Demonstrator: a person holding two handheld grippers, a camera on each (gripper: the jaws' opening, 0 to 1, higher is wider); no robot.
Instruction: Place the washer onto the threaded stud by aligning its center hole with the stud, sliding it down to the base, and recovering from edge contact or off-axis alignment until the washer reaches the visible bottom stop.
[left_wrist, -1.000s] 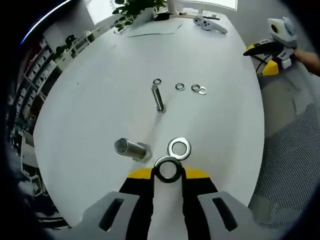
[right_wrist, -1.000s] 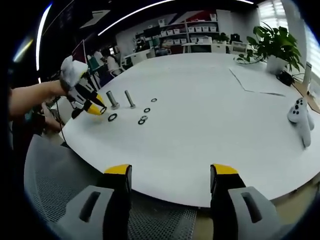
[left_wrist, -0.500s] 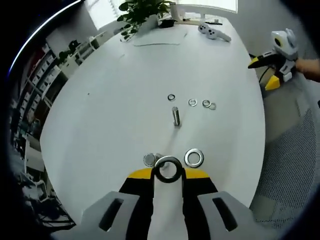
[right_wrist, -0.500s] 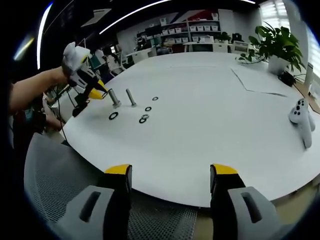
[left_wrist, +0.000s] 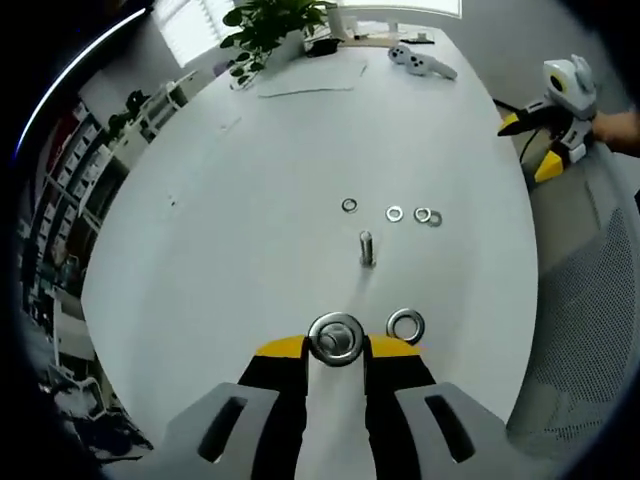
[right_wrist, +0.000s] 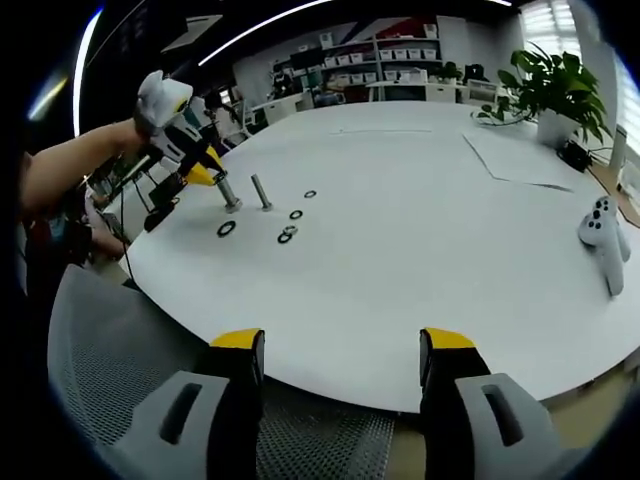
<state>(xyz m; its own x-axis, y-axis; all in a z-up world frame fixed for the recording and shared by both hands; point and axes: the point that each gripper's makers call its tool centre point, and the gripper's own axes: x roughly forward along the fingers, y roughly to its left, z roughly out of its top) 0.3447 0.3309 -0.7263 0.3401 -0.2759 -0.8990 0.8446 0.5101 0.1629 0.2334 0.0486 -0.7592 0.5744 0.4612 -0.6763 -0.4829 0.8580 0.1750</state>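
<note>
The left gripper (left_wrist: 336, 345) has its yellow-tipped jaws pinched on the washer (left_wrist: 335, 338), holding the ring flat between the tips. Looking along those jaws, the head of the threaded stud (left_wrist: 336, 341) shows through the washer's centre hole, so hole and stud seem to line up almost end-on. The stud stands upright on the white table (left_wrist: 250, 200), its long axis running straight down away from the tool. From the right gripper view, the left gripper (right_wrist: 195, 165) sits right at the top of that stud (right_wrist: 228, 196); whether the washer has cleared the threads, I cannot tell. A second stud (left_wrist: 367, 248) stands further ahead, with a loose washer (left_wrist: 405, 325) just beside the tips. The right gripper (right_wrist: 340, 345) hangs well apart at the table's near edge, jaws spread and empty. The next move looks like a straight slide down.
</note>
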